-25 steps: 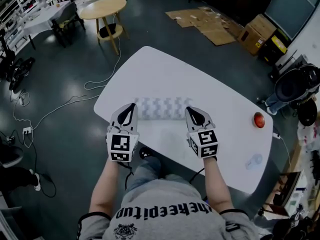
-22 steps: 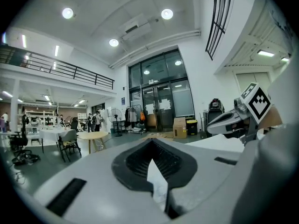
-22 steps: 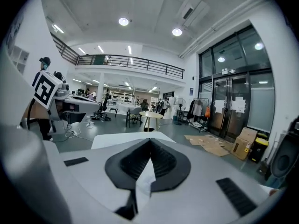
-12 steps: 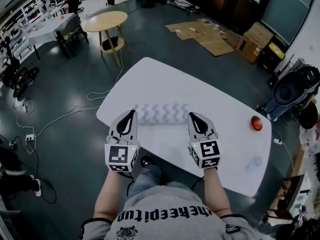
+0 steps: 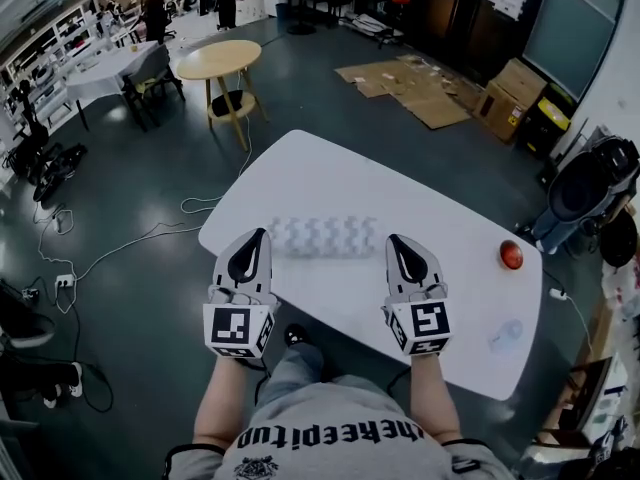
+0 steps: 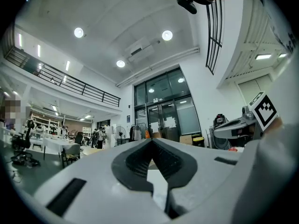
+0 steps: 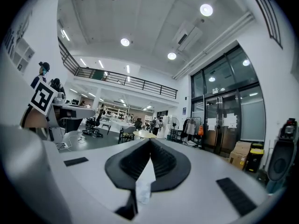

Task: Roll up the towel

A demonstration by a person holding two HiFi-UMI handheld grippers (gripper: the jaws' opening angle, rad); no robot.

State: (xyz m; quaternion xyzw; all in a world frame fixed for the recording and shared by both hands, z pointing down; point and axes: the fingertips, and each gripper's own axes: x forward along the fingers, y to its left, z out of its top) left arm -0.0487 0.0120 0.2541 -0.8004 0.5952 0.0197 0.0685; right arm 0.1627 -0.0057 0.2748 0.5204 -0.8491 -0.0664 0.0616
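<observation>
The towel (image 5: 325,236) lies rolled into a pale, patterned cylinder on the white table (image 5: 330,173), set crosswise in front of me. In the head view my left gripper (image 5: 262,234) hovers at the roll's left end and my right gripper (image 5: 392,239) at its right end. Both are raised off the table and apart from the roll. Each has its jaws shut with nothing between them. In the left gripper view the left gripper (image 6: 152,141) points level across the room, its dark pads meeting at the tip. The right gripper (image 7: 150,141) looks the same in the right gripper view. Neither of these views shows the towel.
A red round object (image 5: 511,255) and a pale bluish item (image 5: 506,335) sit on the table's right part. On the floor beyond are a round wooden table (image 5: 217,60), flattened cardboard (image 5: 420,83) and cables (image 5: 150,233). Dark equipment (image 5: 590,183) stands at the right.
Both grippers have lifted up and away from the towel roll, staying shut. The roll lies where it was on the table.
</observation>
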